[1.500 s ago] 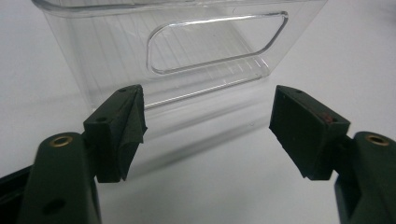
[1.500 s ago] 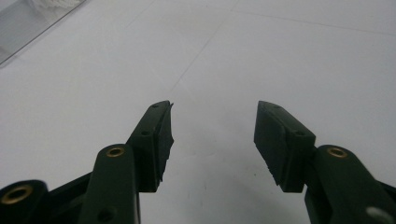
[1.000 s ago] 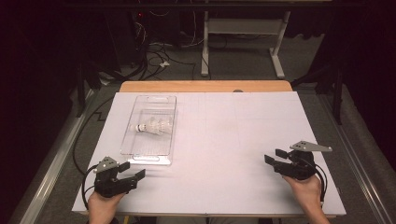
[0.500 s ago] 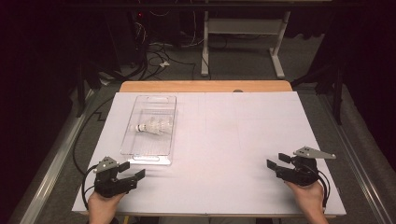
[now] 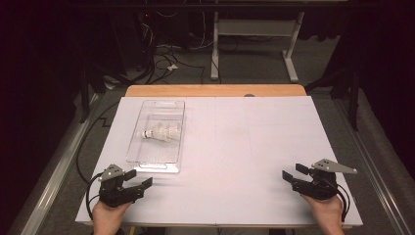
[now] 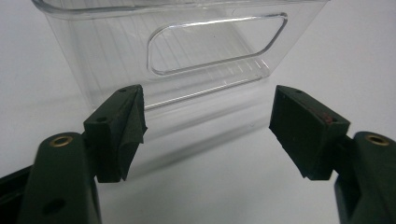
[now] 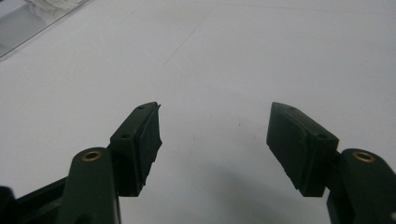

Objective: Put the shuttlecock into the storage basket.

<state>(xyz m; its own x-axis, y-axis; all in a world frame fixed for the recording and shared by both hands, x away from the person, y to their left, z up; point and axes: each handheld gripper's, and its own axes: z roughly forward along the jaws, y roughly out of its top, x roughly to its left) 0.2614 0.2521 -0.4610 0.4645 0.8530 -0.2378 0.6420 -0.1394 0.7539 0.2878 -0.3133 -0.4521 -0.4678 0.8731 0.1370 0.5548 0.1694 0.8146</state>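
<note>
Clear bin (image 5: 157, 131) near left table edge; left gripper (image 5: 138, 179) and right gripper (image 5: 293, 173) wide, empty.

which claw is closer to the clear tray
The left claw: it sits just off the clear tray's near end, while the right claw is far across the table.

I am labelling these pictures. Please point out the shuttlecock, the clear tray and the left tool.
shuttlecock (image 5: 161, 133), high view, on its white skirt.
clear tray (image 6: 112, 60), left gripper view, on its near end wall.
left tool (image 5: 137, 179), high view, between its fingertips.
</note>
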